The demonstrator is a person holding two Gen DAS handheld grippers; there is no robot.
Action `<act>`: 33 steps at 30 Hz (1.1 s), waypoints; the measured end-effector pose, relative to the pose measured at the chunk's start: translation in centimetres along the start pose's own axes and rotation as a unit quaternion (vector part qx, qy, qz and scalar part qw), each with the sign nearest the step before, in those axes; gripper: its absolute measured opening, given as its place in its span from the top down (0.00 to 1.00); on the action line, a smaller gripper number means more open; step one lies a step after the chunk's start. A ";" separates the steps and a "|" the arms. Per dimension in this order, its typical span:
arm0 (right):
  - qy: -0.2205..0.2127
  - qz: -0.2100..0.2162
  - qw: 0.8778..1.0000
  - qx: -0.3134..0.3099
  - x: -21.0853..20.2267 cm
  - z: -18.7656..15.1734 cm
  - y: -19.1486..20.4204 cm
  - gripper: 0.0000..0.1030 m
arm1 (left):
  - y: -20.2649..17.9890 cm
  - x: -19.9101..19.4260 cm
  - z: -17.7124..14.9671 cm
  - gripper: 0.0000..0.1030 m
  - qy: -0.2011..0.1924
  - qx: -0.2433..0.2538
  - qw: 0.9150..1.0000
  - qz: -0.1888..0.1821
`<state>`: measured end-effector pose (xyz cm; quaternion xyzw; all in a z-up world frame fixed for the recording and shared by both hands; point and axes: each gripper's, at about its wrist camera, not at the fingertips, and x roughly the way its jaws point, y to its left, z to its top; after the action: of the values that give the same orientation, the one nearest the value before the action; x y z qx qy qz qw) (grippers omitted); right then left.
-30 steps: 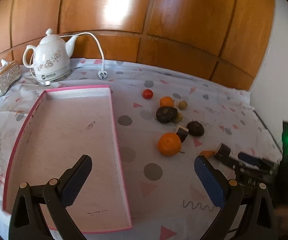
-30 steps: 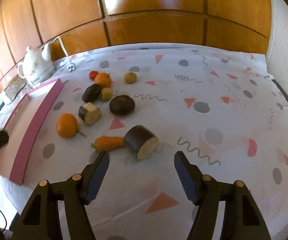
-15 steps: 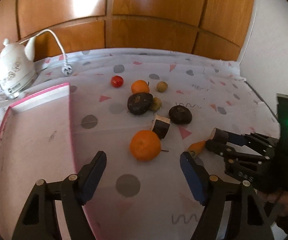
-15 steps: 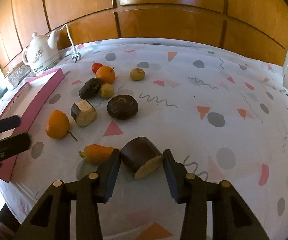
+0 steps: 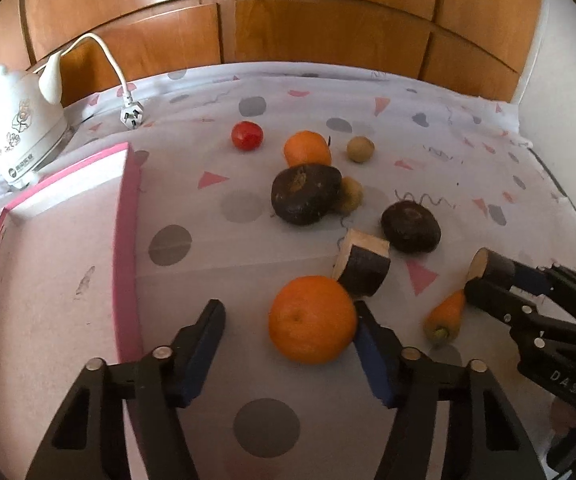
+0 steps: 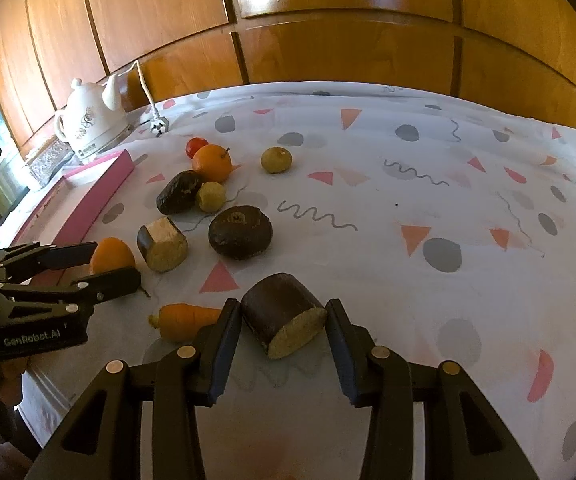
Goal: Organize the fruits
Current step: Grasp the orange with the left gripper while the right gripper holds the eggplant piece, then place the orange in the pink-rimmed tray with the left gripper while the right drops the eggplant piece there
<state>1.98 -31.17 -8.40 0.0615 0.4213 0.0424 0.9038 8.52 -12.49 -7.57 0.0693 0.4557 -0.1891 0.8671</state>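
Observation:
My left gripper is open around a large orange on the cloth; the right finger touches it, the left finger stands apart. My right gripper is open around a dark cut piece with a pale cut face, its fingers close on both sides. A small carrot lies just left of it. Farther back lie a second cut piece, two dark round fruits, a second orange, a tomato and small yellowish fruits.
A pink-rimmed tray lies at the left of the fruits. A white kettle with cord and plug stands behind it. Wooden panels back the table; a white wall is at the right.
Both grippers moved forward. The left one now brackets the large orange and has narrowed. The right one stays around the dark cut piece, slightly closer.

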 end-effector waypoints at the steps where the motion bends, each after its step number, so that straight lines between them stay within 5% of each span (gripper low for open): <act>1: -0.001 0.004 1.000 -0.001 0.1 0.0 0.0 0.57 | 0.0 -0.1 0.0 0.48 -0.002 -0.001 1.000 -0.001; 3: -0.003 0.012 1.000 -0.003 0.1 0.1 -0.2 0.57 | -0.6 -0.4 -0.1 0.63 -0.011 0.013 1.000 0.004; 12: 0.005 0.048 0.999 0.017 0.7 0.3 -1.2 0.58 | -1.5 0.2 0.3 0.55 -0.006 0.027 1.000 0.002; 14: 0.009 0.042 0.999 0.009 0.7 0.4 -1.0 0.58 | -1.4 0.5 0.4 0.62 -0.001 0.027 1.000 -0.002; 22: 0.017 0.015 1.000 -0.005 0.4 0.3 -0.4 0.58 | -1.6 -1.6 -0.5 0.63 -0.024 0.024 0.999 -0.032; 33: 0.027 -0.035 0.999 0.005 -0.6 -0.7 0.7 0.58 | 0.3 -4.7 -2.6 0.63 -0.039 -0.022 0.999 -0.025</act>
<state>1.00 -30.51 -8.30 0.0505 0.4478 0.0104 0.8926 4.22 -10.20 -5.25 0.0314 0.4269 -0.2028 0.8807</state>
